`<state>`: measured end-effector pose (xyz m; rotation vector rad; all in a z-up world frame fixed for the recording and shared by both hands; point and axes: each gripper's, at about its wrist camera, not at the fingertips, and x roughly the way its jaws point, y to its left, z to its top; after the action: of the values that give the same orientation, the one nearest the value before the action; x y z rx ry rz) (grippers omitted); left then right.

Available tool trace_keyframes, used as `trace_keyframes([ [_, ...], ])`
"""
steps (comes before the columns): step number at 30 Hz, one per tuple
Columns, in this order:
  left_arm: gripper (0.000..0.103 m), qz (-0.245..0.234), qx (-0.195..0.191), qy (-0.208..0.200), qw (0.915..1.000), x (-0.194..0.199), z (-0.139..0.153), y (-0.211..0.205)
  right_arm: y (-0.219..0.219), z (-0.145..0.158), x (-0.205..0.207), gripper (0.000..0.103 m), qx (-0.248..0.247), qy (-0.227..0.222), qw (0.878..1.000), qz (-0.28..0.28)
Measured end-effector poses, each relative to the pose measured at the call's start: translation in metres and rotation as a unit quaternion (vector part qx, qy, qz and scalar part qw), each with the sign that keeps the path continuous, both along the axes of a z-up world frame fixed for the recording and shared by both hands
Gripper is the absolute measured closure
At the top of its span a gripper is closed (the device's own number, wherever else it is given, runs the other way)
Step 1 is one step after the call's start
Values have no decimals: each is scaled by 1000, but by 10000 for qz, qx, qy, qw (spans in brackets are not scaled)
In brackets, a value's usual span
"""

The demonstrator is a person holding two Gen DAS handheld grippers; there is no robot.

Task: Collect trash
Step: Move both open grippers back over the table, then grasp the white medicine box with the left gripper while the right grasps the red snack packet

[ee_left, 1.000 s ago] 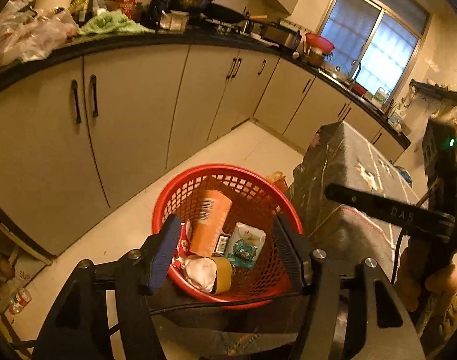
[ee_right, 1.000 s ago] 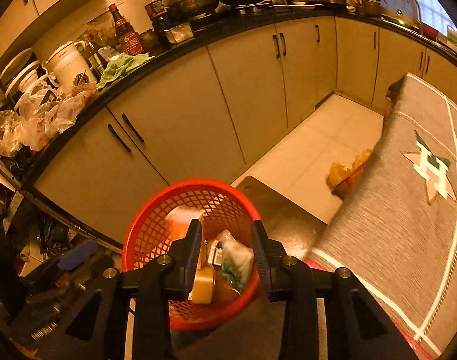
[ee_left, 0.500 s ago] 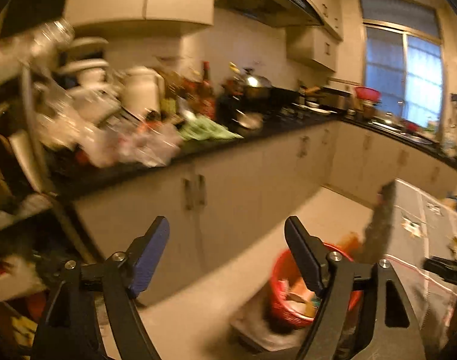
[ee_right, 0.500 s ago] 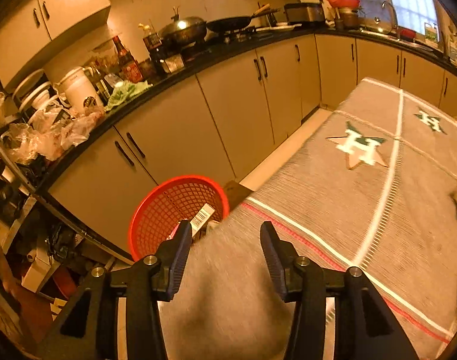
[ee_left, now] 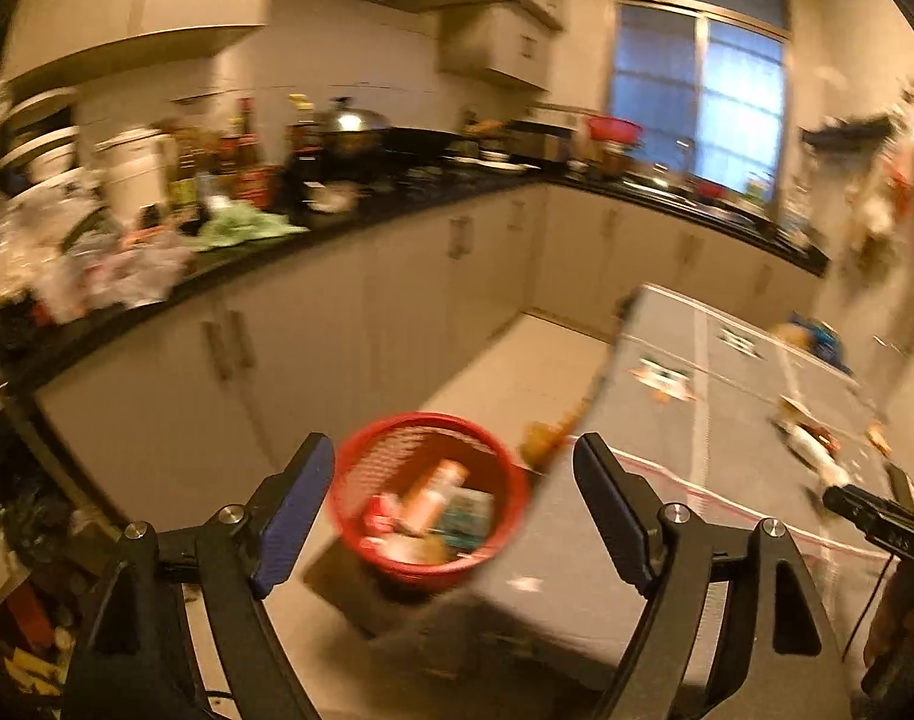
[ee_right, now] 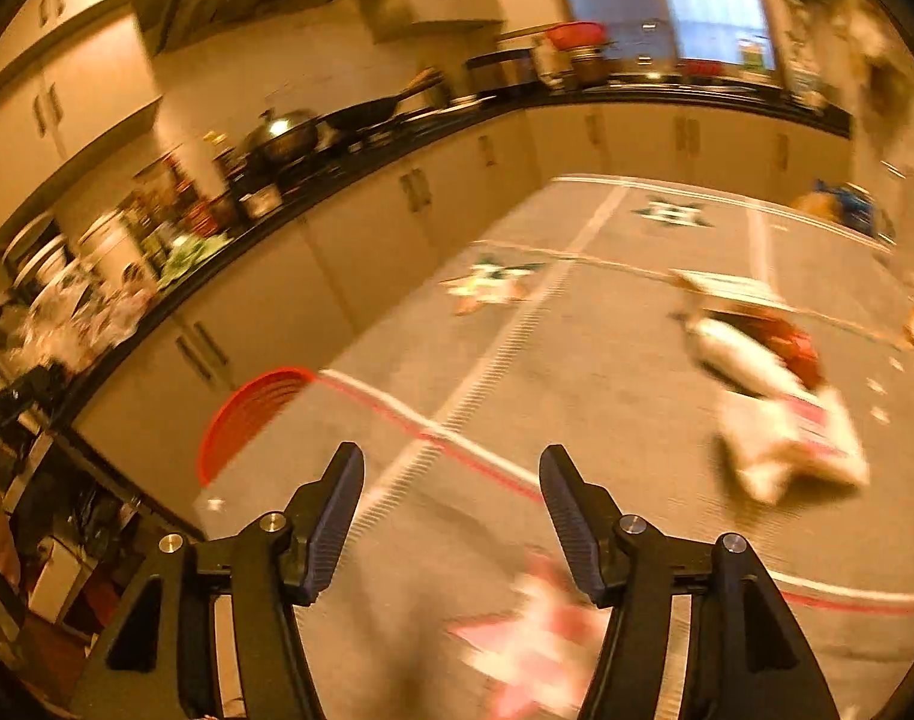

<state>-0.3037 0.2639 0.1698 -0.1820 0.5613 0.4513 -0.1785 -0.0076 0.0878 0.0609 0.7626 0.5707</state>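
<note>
Your red plastic mesh basket (ee_left: 427,498) sits on the floor beside the grey-clothed table (ee_left: 727,420), holding an orange carton, a teal packet and other blurred wrappers. No writing is legible. Your left gripper (ee_left: 454,510) and right gripper (ee_right: 451,510) are both spread wide, empty. White crumpled trash (ee_right: 781,420) lies on the table.

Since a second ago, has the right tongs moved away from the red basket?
Yes. The right tongs now hang over the grey tablecloth; the red basket has slid from between the tips to the left.
</note>
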Motion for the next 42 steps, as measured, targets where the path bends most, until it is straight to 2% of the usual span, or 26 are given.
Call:
trace_keyframes([
  [7, 22, -919, 215, 157, 9954, 47, -11, -78, -111, -10, 7, 35, -52, 80, 9946, -1032],
  [11, 22, -1318, 117, 335, 9906, 75, -23, -107, -162, -17, 17, 34, 6, 283, 9870, -1579],
  [13, 22, -1519, 15, 423, 9875, 88, -29, -118, -172, -17, 23, 33, 46, 338, 9853, -1675],
  [19, 22, -1946, -185, 566, 9791, 119, -38, -148, -157, -19, 54, 30, 62, 432, 9872, -1534],
  [26, 22, -2062, -297, 641, 9760, 143, -43, -161, -130, -18, 118, 28, -59, 236, 9888, -1471],
  [31, 22, -2129, -433, 714, 9735, 169, -46, -163, -115, -36, 164, 28, -275, 420, 9889, -1399],
  [36, 22, -2265, -426, 776, 9700, 208, -47, -172, -107, -52, 180, 34, -282, 527, 9891, -1349],
  [39, 22, -2462, -467, 871, 9642, 238, -51, -183, -107, -60, 185, 53, -375, 564, 9895, -1276],
  [42, 22, -2656, -449, 962, 9582, 264, -55, -198, -111, -59, 184, 61, -268, 533, 9907, -1220],
])
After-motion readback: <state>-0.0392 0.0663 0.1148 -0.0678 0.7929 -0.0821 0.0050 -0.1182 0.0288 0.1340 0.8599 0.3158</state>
